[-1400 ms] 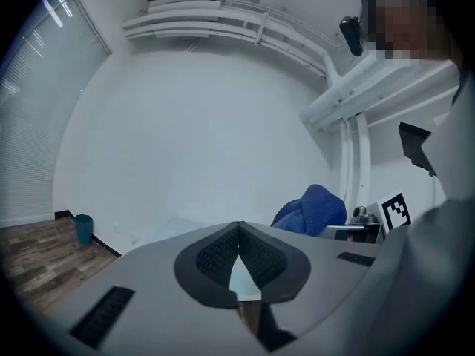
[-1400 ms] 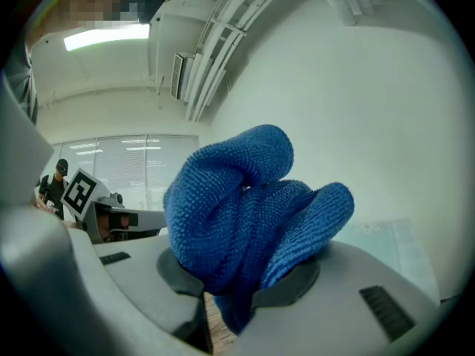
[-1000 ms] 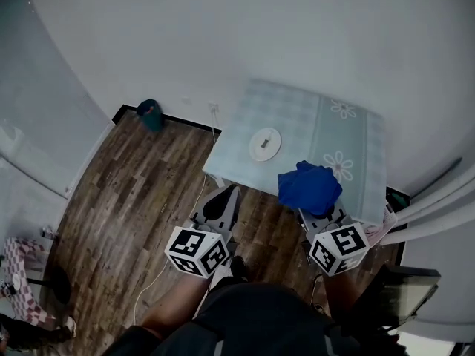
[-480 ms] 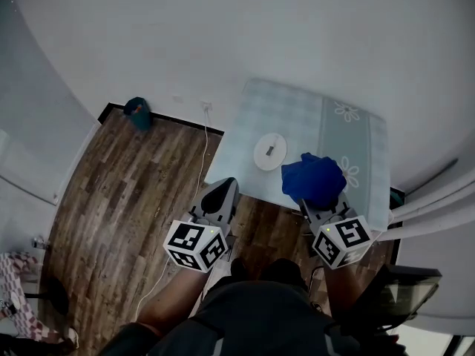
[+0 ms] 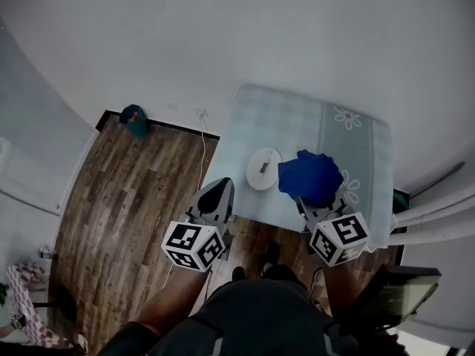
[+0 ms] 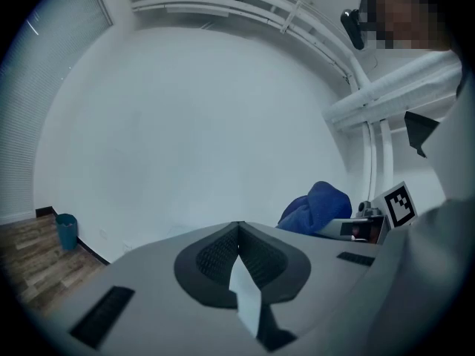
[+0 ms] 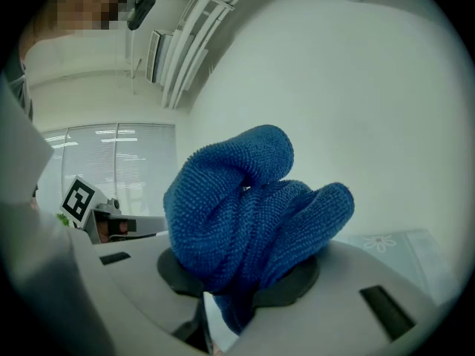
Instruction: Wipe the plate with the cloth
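While the wiping has yet to begin, the head view shows the blue cloth [image 5: 310, 176] bunched in the right tongs [image 5: 313, 202] just right of the white plate [image 5: 263, 169] on the checked worktop [image 5: 297, 121]. The left tongs [image 5: 215, 199] wait off its near edge. Left gripper view: jaws pressed together, empty. Right gripper view: jaws clamped on the cloth (a thick wad). The next move probably calls for carrying it left and down onto the plate.

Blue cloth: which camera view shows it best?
The right gripper view: the blue cloth fills the centre, weave visible, clamped in the right tool. The head view shows it small, beside the plate; the left gripper view, only a distant bunch.
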Tool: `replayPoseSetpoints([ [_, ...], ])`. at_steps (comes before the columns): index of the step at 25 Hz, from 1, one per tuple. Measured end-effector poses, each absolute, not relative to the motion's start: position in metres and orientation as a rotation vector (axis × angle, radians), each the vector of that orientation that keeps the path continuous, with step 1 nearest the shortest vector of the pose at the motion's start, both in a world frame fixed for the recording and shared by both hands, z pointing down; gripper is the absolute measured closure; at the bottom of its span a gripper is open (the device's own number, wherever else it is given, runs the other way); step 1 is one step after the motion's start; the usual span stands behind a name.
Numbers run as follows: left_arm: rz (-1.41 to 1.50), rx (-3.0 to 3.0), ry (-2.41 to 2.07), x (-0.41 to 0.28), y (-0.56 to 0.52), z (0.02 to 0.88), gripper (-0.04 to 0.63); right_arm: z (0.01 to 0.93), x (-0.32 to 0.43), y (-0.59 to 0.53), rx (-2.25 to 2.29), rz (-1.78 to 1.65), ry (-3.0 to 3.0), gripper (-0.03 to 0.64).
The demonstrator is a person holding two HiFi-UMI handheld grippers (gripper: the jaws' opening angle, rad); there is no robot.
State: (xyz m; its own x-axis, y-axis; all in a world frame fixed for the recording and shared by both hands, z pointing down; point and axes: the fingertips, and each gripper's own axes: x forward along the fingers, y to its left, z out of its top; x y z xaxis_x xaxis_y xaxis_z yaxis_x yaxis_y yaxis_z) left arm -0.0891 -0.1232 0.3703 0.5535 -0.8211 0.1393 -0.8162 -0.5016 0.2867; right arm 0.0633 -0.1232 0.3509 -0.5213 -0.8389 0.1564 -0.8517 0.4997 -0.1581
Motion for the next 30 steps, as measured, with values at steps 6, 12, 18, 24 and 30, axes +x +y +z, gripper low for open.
replayPoseSetpoints([
  [6,0.036,2.473,-1.389,-0.072,-0.155,0.378,0.586,0.358,0.075,-0.161,1.45,0.327,-2.706,0.499],
  [12,0.156,2.42,-1.375,-0.056,-0.2,0.403,0.586,0.373,0.085,-0.215,1.381,0.369,-2.718,0.499],
  [18,0.275,2.369,-1.329,-0.059,-0.218,0.447,0.584,0.398,0.077,-0.239,1.382,0.417,-2.676,0.499],
  [24,0.45,2.293,-1.198,-0.066,-0.251,0.531,0.583,0.457,0.057,-0.287,1.386,0.513,-2.558,0.499],
  [30,0.584,2.194,-1.044,-0.057,-0.256,0.609,0.491,0.528,0.029,-0.315,1.32,0.58,-2.425,0.499],
])
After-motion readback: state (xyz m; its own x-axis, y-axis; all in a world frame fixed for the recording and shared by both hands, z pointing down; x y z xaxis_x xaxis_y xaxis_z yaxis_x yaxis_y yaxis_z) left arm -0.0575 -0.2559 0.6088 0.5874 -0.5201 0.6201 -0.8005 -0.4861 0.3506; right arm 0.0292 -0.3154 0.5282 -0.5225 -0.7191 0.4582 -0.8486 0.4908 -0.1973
